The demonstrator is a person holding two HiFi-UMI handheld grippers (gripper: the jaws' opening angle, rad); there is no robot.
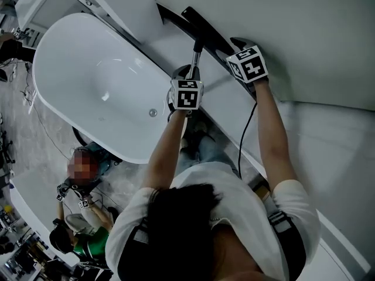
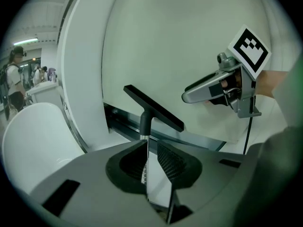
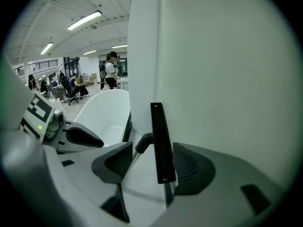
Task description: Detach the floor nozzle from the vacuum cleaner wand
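Floor nozzle [image 1: 206,29] lies on white ledge [image 1: 220,89] by bathtub [image 1: 88,69], still on wand [image 1: 197,57]; left claw [image 2: 151,150] is slightly apart round wand, right claw [image 3: 152,150] wide apart round nozzle end, so prob. best to clamp both firmly 1st, then pull straight along wand, w/o twisting.

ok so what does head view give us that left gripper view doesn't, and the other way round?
Head view only: the bathtub drain and a person seated on the floor.
Left gripper view only: the left tool with its jaws apart and the wand standing between them.
Both: the floor nozzle, attached to the wand, and the right tool.
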